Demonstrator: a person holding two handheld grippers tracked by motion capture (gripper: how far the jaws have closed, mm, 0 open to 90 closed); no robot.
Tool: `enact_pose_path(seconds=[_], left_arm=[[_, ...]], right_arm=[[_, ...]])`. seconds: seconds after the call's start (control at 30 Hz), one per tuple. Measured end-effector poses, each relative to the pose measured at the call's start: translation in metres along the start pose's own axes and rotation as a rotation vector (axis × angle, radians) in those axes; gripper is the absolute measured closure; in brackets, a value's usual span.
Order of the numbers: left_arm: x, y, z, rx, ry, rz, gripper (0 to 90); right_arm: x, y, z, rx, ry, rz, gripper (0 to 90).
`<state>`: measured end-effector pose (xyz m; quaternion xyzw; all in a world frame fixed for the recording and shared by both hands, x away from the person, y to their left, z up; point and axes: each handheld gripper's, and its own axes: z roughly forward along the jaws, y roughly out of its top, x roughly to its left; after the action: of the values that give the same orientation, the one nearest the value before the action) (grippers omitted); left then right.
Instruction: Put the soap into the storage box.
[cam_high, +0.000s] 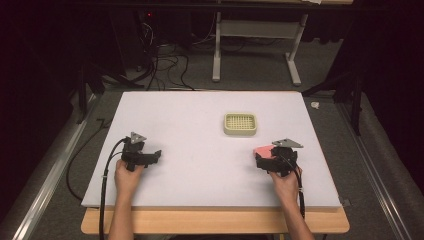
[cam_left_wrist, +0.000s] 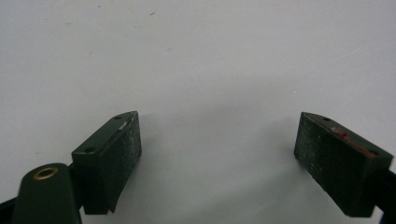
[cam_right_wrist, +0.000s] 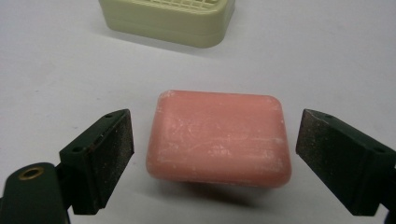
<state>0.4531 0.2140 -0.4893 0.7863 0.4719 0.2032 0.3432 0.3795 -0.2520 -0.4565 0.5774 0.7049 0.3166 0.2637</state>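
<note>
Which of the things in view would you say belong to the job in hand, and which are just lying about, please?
Likely part of the job:
- pink soap bar, lying between the open fingers of the right gripper, untouched
- cream soap dish with a grid top, standing apart beyond it
- left gripper, open over bare table

Just lying about:
- cables on the floor
- white stand legs behind the table

Overall light: table top (cam_high: 200, 125) evenly bright, room around it dark
Shadows: soft, faint beneath the soap (cam_right_wrist: 218, 137) and jaws
Focus: both gripper views slightly soft and grainy
Glare: none visible
</note>
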Motion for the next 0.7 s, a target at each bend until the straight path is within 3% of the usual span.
enact_pose_path(seconds=[0.47, 0.7], left_arm=[[0.0, 0.0, 0.0, 0.0, 0.0, 0.0, 15.3], [0.0, 0.0, 0.0, -0.002, 0.0, -0.002, 15.3]], right_arm=[[0.001, 0.0, 0.022, 0.061, -0.029, 0.009, 11.7], [0.002, -0.004, 0.03, 0.099, -0.033, -0.016, 12.7]])
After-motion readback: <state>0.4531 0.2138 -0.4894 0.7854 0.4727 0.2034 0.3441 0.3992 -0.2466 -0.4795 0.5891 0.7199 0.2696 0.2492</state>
